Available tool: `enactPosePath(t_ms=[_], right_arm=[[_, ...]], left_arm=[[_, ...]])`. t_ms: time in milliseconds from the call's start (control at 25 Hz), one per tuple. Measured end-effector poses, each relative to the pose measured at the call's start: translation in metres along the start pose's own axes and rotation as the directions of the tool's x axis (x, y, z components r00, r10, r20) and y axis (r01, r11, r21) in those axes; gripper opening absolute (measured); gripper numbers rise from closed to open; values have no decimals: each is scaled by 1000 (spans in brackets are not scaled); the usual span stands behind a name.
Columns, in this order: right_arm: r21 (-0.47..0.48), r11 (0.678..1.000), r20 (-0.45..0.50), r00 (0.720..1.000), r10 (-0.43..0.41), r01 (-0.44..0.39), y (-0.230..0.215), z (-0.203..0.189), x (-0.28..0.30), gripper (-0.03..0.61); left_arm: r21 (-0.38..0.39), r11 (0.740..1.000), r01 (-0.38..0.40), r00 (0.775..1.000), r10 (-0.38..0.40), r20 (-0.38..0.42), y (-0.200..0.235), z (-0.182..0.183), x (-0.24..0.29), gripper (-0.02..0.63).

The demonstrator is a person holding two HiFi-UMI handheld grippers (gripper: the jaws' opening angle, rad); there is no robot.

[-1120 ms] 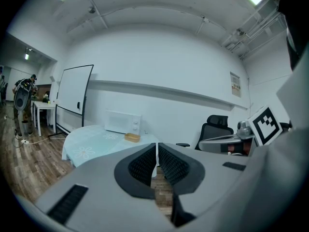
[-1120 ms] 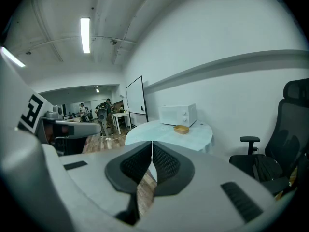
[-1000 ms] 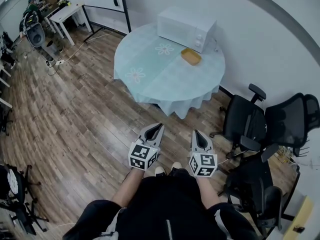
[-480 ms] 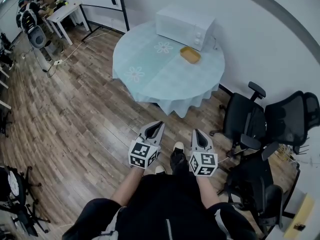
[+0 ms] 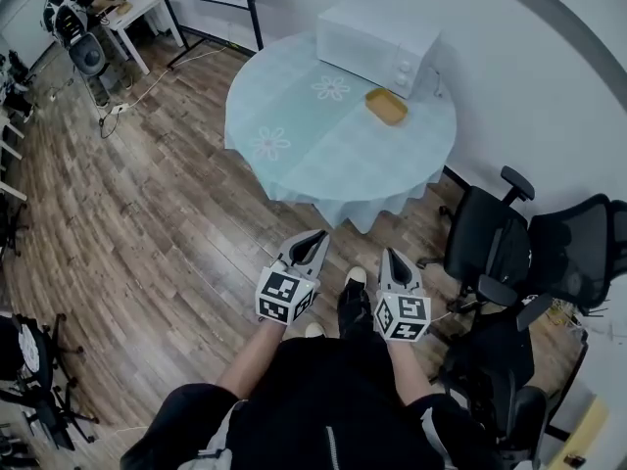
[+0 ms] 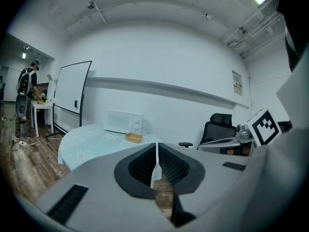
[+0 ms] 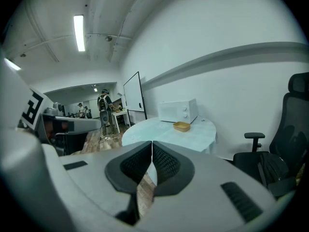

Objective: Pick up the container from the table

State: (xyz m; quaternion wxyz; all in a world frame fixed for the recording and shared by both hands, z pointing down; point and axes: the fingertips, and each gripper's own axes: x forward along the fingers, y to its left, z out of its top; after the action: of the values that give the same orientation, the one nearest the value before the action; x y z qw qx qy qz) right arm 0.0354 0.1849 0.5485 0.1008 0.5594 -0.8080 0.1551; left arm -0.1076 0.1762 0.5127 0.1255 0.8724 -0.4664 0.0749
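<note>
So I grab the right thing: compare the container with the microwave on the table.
The microwave is white, the container yellow-orange. The microwave is a big closed box, the container a small, low open tray. The microwave stands by the wall, the container in front of it. Both sit on the table.

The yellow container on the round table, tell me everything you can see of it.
The container is a shallow, open-topped tray, rectangular with rounded corners, tan-yellow, with a raised rim; its material cannot be told from here. It lies flat on the table, on the pale flowered cloth, near the wall-side edge, just in front of the white microwave. Only the cloth visibly touches it; the left hand-held gripper and right hand-held gripper are well short of the table.
</note>
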Motion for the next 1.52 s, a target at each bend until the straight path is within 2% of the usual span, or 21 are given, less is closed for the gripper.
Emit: enactPosePath(t_ms=[240,920,1520], right_arm=[[5,1000,-18,1000,25,-24,-25,15,48,25],[-3,997,-37,996,78,-78,-111,77,160,25],[6,992,-59,991,124,-124,-172,96,236,25]], left_arm=[[-11,1000,-9,1000,9,-21,20,9,49,26],[-8,999,-40,998,39,-45,52,62,186,26],[-18,997,-73,995,72,-68,70,76,278,26]])
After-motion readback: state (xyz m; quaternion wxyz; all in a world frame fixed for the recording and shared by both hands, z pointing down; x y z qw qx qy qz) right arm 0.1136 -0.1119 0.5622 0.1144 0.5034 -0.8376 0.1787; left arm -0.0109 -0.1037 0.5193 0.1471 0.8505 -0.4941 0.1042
